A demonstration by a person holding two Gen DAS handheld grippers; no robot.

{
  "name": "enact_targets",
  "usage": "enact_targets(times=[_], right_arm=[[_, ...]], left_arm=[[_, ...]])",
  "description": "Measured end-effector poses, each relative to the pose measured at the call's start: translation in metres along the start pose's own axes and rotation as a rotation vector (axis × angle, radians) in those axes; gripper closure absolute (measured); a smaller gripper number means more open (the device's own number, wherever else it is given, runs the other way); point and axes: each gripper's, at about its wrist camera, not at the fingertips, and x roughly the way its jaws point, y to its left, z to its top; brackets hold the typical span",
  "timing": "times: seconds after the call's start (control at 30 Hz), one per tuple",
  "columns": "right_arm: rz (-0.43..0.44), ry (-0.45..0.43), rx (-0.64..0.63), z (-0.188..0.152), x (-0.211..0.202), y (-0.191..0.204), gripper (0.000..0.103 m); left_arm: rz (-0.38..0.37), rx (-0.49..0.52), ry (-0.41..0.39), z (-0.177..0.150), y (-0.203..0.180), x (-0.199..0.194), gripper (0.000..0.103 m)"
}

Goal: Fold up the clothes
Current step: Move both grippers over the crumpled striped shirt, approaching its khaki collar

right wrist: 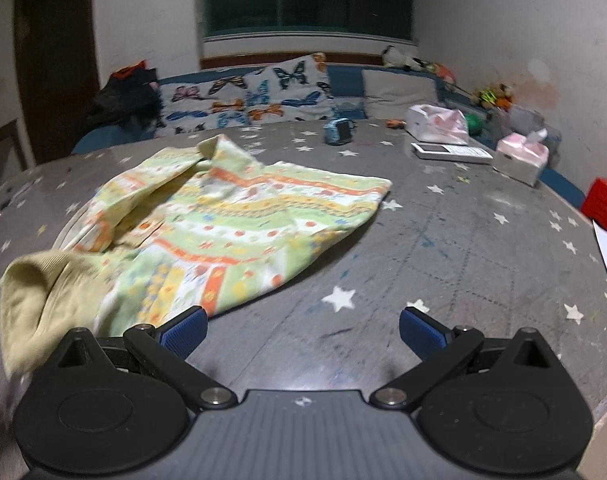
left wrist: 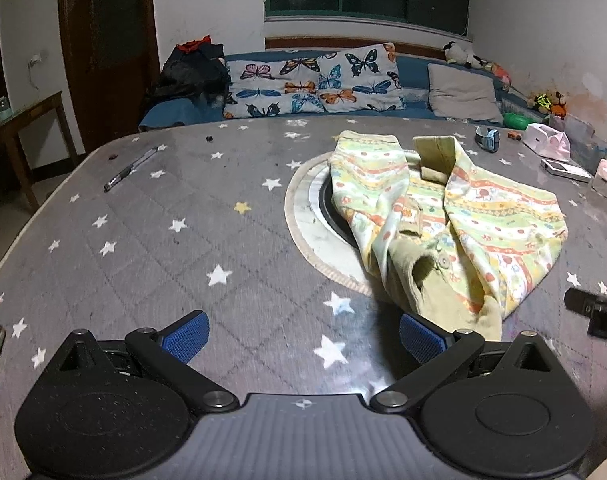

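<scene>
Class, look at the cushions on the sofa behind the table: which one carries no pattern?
The plain grey cushion toward the right end of the sofa. The butterfly cushions left of it are covered in coloured butterflies.

Left tongs (left wrist: 304, 338) and right tongs (right wrist: 302, 332) gape wide, holding nothing.

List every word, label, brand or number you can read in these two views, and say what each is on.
No text can be read in either view.
White flat device: its face is too blurred and small to read.
Pink and white boxes: no print can be made out.
Patterned garment: small pictures and stripes only, no letters.
Pen: too small to tell.
Both grippers carry only a small crosshair mark, no words.
</scene>
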Motion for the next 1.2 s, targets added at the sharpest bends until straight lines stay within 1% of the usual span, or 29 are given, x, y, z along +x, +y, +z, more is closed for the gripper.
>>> enact_targets(times=[0.17, 0.27, 0.47, 0.7, 1.2], right_arm=[[0.033, 0.008, -0.068, -0.009, -0.013, 0.014, 0.000], [0.053, 0.013, -0.084, -0.013, -0.018, 0.020, 0.000], [0.084, 0.022, -0.111, -0.018, -0.023, 0.029, 0.000], [0.097, 0.023, -0.120, -0.019, -0.025, 0.030, 0.000], [0.109, 0.040, -0.126, -0.014, -0.017, 0.033, 0.000]], left_arm=[[0.030, 0.025, -0.015, -0.005, -0.007, -0.008, 0.000], [0.043, 0.040, -0.026, -0.007, -0.011, -0.011, 0.000], [0.041, 0.042, -0.010, -0.009, -0.016, -0.013, 0.000], [0.048, 0.048, 0.016, -0.010, -0.022, -0.009, 0.000], [0.038, 0.054, 0.032, -0.001, -0.025, -0.003, 0.000]])
